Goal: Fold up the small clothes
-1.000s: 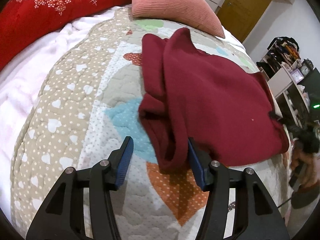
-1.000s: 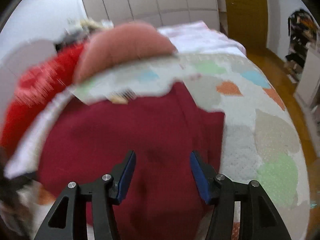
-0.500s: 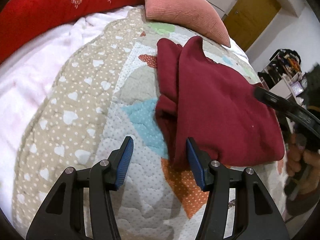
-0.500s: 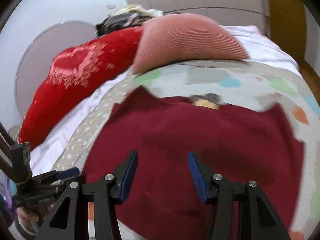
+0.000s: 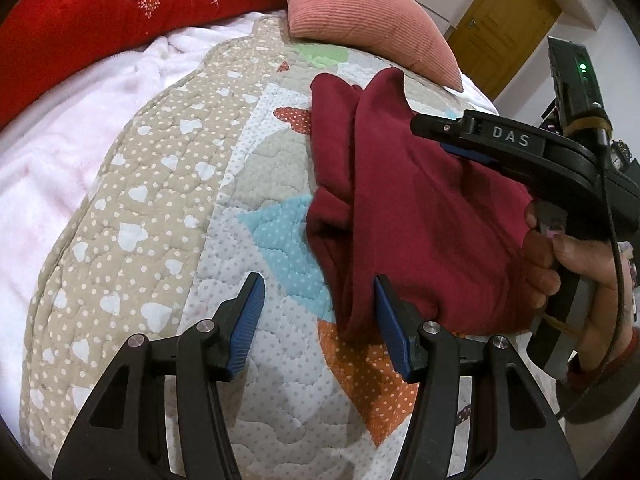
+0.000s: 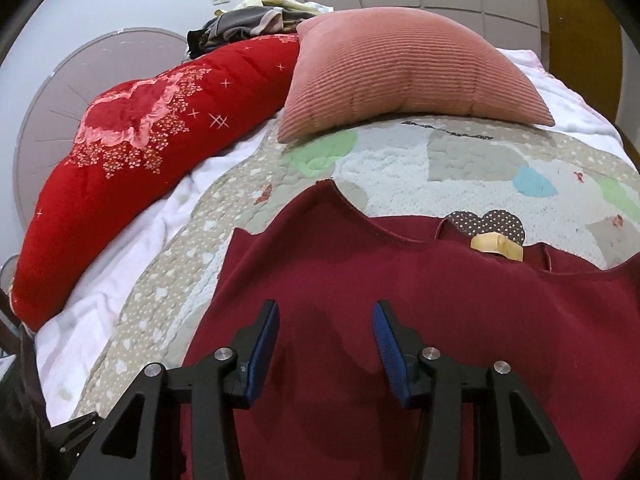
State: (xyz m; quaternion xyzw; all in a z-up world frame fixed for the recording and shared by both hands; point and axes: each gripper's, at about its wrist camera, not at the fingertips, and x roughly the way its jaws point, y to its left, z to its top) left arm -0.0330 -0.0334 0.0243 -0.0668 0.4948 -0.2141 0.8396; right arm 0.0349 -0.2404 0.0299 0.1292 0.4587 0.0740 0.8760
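A dark red garment [image 5: 420, 216] lies partly folded on the quilt [image 5: 168, 184] of the bed, one side already doubled over. The left hand-held gripper [image 5: 316, 320] hangs spread at its near corner, probably lined up to take that edge. The right hand-held gripper [image 6: 326, 336], also spread, hovers low over the cloth's middle, perhaps to press it flat; contact is unclear. A pink cushion [image 6: 404, 76] sits beyond.

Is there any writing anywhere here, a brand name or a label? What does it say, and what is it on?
"DAS": raised letters on the black arm of the right claw, seen from the left wrist view.
Dark printed line on the quilt below the pink pillow: too small to read.
Tan tag at the maroon garment neckline: no legible text.
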